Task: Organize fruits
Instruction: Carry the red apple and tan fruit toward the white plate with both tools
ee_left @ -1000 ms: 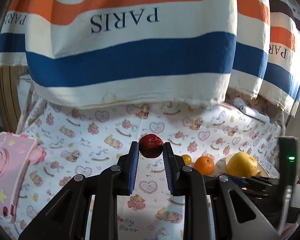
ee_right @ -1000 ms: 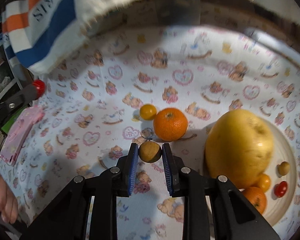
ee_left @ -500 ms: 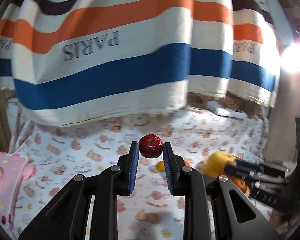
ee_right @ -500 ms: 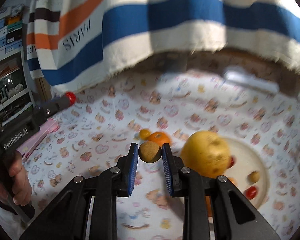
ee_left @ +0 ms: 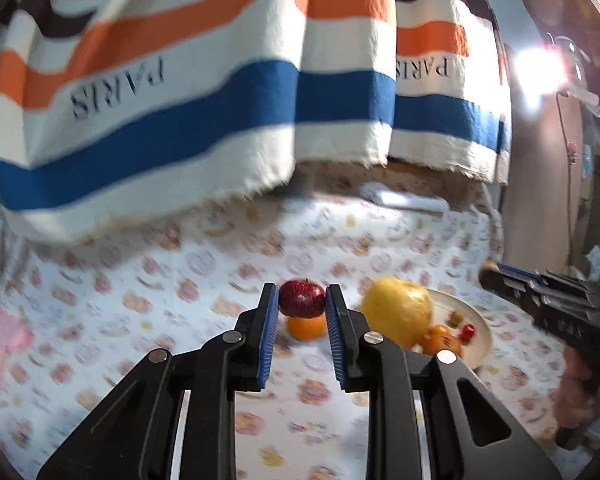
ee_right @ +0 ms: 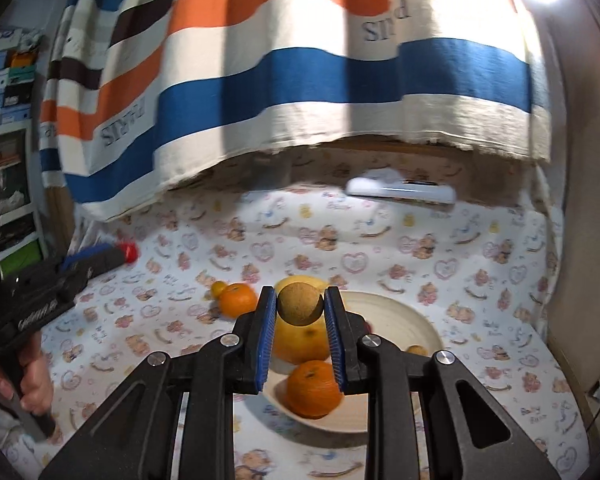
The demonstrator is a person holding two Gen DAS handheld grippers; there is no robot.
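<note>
Left wrist view: left tool (ee_left: 302, 307) closed on a red apple (ee_left: 302, 299), pinched between the two blue pads (ee_left: 269, 340) at the very tips. Apple upright, stem end pointing up, slightly wider than tall, so long axis running from pad to pad. Held in the air above the counter (ee_left: 204, 304) with its bear-pattern cloth. Directly below and behind the apple, an orange (ee_left: 307, 328) lying on the cloth. To the right, a big yellow fruit (ee_left: 397, 311) on a cream plate (ee_left: 482, 326), with small orange fruits (ee_left: 442, 340), a small red one (ee_left: 466, 331) and a small brownish one (ee_left: 456, 314) beside it on the plate. At far right, right tool (ee_left: 485, 274) seen from the side, a small brown tip at its end. Striped cloth (ee_left: 228, 92) with the word PARIS hanging behind. Whole view blurred.

Right wrist view: right tool (ee_right: 300, 306) closed on a round brown fruit (ee_right: 300, 305), gripped at the tips of the blue pads (ee_right: 263, 340). Nearly a ball, no clear long axis, no stem visible. Held over the near half of the plate (ee_right: 400, 316), in front of the yellow fruit (ee_right: 300, 342). An orange (ee_right: 313, 390) on the plate below the tool. Another orange (ee_right: 238, 299) and a small yellow-orange fruit (ee_right: 218, 289) on the cloth left of the plate, touching or nearly so. At the left edge, left tool (ee_right: 124, 253) with the red apple (ee_right: 131, 252) at its tip, well apart from the plate.
</note>
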